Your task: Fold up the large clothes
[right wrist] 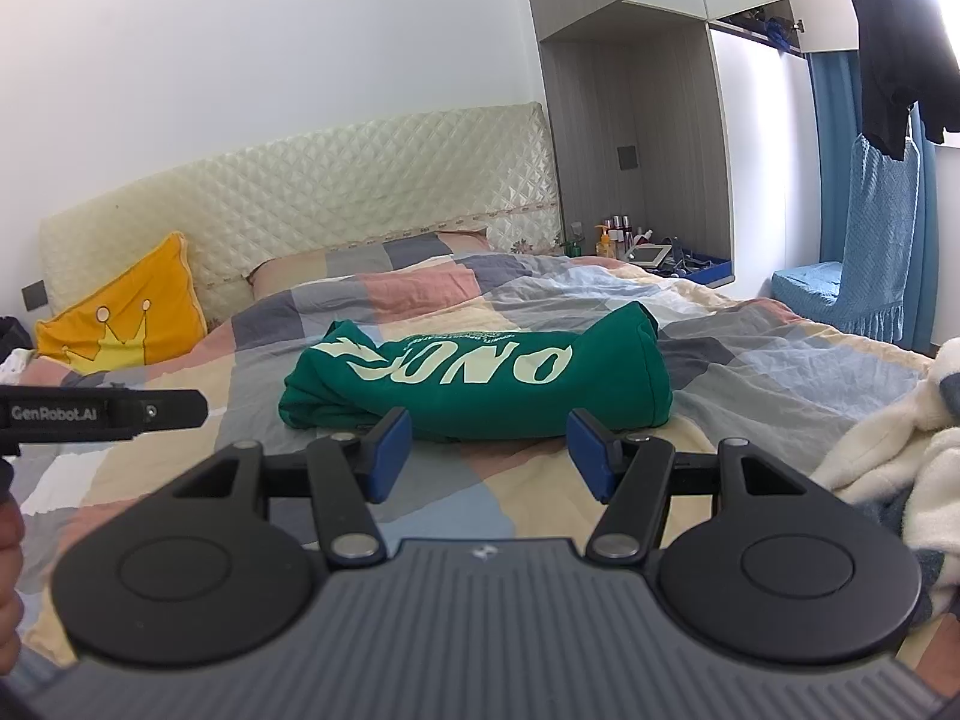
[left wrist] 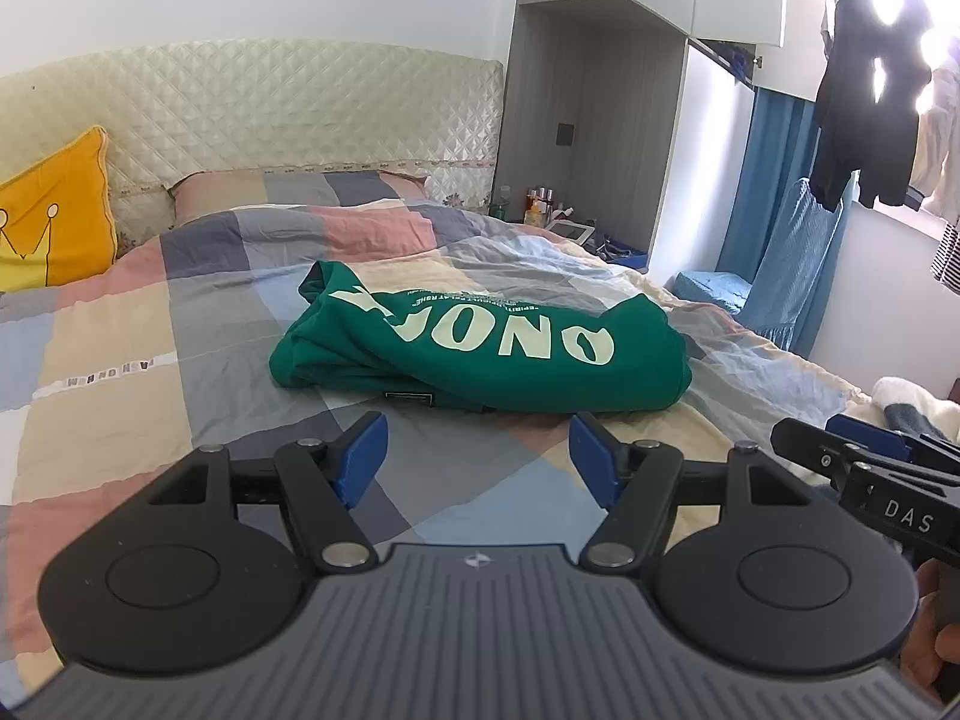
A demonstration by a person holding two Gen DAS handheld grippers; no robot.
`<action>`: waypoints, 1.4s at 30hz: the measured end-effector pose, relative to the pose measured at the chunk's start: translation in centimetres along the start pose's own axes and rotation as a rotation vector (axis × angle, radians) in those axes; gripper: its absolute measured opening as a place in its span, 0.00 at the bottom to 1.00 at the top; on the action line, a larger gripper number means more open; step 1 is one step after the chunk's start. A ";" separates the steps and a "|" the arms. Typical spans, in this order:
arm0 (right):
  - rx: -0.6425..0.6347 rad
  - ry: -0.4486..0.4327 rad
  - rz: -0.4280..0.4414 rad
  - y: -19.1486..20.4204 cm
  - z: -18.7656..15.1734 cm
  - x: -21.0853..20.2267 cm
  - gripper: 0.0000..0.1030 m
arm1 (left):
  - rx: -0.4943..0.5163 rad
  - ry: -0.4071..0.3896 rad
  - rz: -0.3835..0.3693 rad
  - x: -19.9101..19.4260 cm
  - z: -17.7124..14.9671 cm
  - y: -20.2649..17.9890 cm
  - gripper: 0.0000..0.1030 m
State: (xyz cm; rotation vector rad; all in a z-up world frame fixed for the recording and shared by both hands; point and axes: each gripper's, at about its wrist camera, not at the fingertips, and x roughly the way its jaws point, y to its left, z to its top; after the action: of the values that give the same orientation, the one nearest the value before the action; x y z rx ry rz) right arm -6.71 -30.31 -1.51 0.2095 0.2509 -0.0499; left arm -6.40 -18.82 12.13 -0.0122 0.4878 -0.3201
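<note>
A green sweatshirt (left wrist: 480, 348) with pale lettering lies folded into a compact bundle in the middle of the checked bedspread (left wrist: 180, 312). My left gripper (left wrist: 478, 459) stands open just short of its near edge, nothing between the blue pads. In the right wrist view the same green sweatshirt (right wrist: 480, 372) lies ahead, and my right gripper (right wrist: 489, 455) is open, its pads close to the bundle's near edge without touching it. The right gripper's body (left wrist: 870, 474) shows at the right edge of the left wrist view. The left gripper's arm (right wrist: 102, 414) enters the right wrist view from the left.
A yellow crown cushion (left wrist: 54, 222) leans on the quilted headboard (left wrist: 270, 114). A white fluffy garment (right wrist: 888, 456) lies at the bed's right edge. A bedside shelf (right wrist: 672, 252) holds bottles and a tablet. A blue-covered chair (left wrist: 780, 276) stands by the window, where dark clothes (left wrist: 864, 90) hang.
</note>
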 end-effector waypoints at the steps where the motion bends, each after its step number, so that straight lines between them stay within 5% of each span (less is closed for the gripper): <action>1: 0.001 0.000 0.000 0.0 0.0 0.0 0.60 | -0.002 -0.001 0.000 0.0 0.0 0.0 0.70; 33: 0.012 0.006 -0.005 0.0 0.0 0.2 0.60 | -0.017 0.005 -0.011 0.2 -0.3 -0.4 0.74; 35: 0.024 0.009 0.010 -0.1 0.1 0.3 0.87 | -0.018 0.013 -0.030 0.3 -0.3 -0.5 0.91; 37: 0.030 -0.006 0.013 -0.1 0.0 0.1 0.96 | -0.014 0.004 -0.036 0.2 -0.4 -0.6 0.96; 42: 0.038 0.000 -0.004 -0.1 0.0 0.1 1.00 | -0.011 0.007 -0.024 0.3 -0.5 -0.8 0.98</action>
State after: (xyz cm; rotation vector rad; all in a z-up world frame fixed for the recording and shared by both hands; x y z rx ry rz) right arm -6.60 -30.43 -1.61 0.2470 0.2502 -0.0585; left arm -6.63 -19.63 11.65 -0.0272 0.4967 -0.3408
